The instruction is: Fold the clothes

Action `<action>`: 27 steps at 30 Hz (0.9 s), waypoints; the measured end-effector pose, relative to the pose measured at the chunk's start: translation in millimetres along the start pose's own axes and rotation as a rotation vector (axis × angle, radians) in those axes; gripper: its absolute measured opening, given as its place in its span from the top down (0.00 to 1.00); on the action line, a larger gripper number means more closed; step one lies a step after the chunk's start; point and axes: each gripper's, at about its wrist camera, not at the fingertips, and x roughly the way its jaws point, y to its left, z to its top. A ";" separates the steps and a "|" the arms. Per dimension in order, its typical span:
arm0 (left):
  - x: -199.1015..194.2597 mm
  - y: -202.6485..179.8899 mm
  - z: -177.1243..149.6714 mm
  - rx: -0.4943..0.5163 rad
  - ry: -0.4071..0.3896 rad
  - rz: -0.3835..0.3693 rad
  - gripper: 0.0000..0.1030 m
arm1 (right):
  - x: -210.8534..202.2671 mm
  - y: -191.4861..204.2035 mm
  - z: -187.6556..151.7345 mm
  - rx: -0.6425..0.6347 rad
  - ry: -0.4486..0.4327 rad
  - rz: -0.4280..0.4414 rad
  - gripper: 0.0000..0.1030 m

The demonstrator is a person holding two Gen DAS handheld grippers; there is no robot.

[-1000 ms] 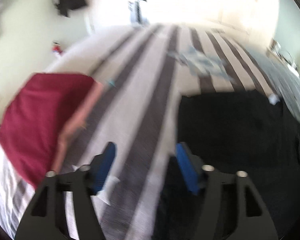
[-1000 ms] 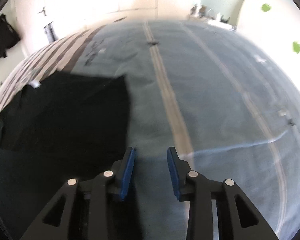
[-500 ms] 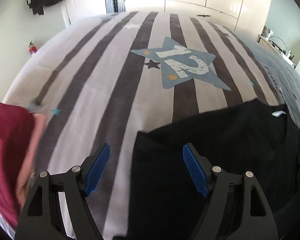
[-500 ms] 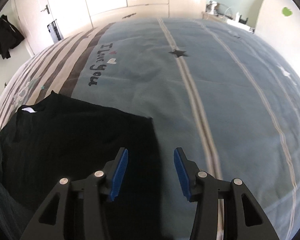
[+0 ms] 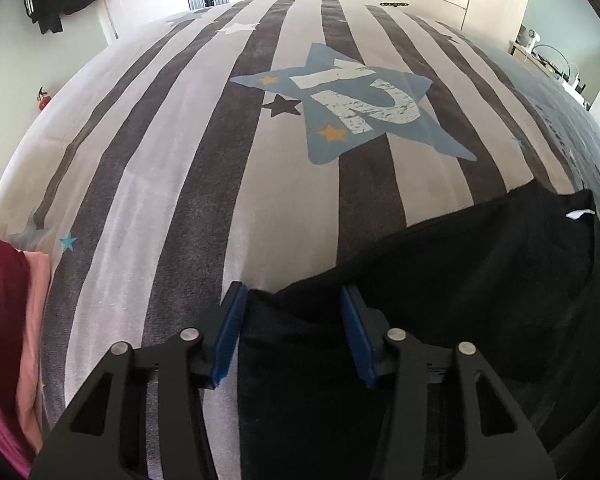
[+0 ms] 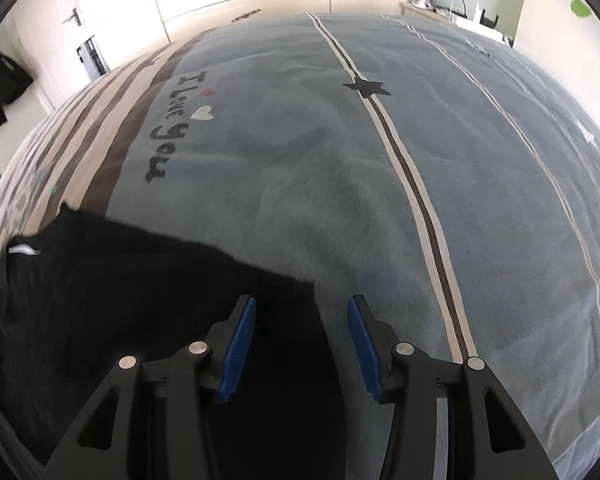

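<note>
Black garment [image 5: 460, 280] lies flat on the near part of a bed cover [image 5: 204, 168] with grey and white stripes on the left and plain blue on the right. Its white neck label [image 5: 579, 213] faces the far side. The left gripper [image 5: 292, 300] is closing with the garment's left corner between its blue pads, not yet pinched. The right gripper [image 6: 302, 312] stands released over the garment's right corner. Red and pink clothes [image 5: 8, 320] lie far left.

The black garment [image 5: 440, 300] is cut off at the lower edge, and the folded maroon cloth [image 5: 0, 320] at the left edge.
</note>
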 end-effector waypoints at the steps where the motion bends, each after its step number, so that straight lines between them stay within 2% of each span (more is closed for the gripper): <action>1: -0.4 -1.7 0.2 0.009 -0.002 0.001 0.69 | 2.7 1.1 1.8 -0.008 0.011 -0.002 0.57; 2: -1.3 -4.2 0.2 0.024 -0.004 0.005 0.78 | 4.6 2.9 2.8 -0.019 0.020 -0.007 0.59; 4: -4.9 -8.4 0.3 0.044 -0.010 0.008 0.92 | 3.2 7.6 3.1 -0.043 0.027 -0.006 0.82; 5: -8.6 -8.6 0.9 0.039 -0.018 0.005 0.93 | 2.0 9.9 3.2 -0.054 0.029 -0.003 0.88; 6: -12.7 -8.2 1.4 0.035 -0.029 0.001 0.93 | -2.5 11.6 3.2 -0.061 0.020 -0.001 0.90; 10: -45.6 -3.2 -1.5 0.023 -0.121 -0.033 0.93 | -32.6 7.1 -0.1 -0.047 -0.045 0.041 0.92; 13: -84.6 1.7 -9.0 0.004 -0.205 -0.086 0.93 | -62.8 2.5 -5.1 -0.031 -0.098 0.081 0.92; 18: -154.7 9.5 -48.2 -0.037 -0.323 -0.150 0.93 | -136.4 2.6 -40.3 -0.020 -0.215 0.142 0.92; 22: -187.3 37.4 -106.3 -0.077 -0.302 -0.149 0.93 | -176.7 -6.8 -101.2 -0.013 -0.226 0.152 0.92; 25: -196.5 38.0 -145.0 -0.114 -0.264 -0.141 0.93 | -188.0 -19.8 -152.4 0.007 -0.173 0.137 0.92; 27: -186.4 42.0 -172.3 -0.115 -0.210 -0.141 0.93 | -186.7 -31.3 -185.9 0.039 -0.116 0.127 0.92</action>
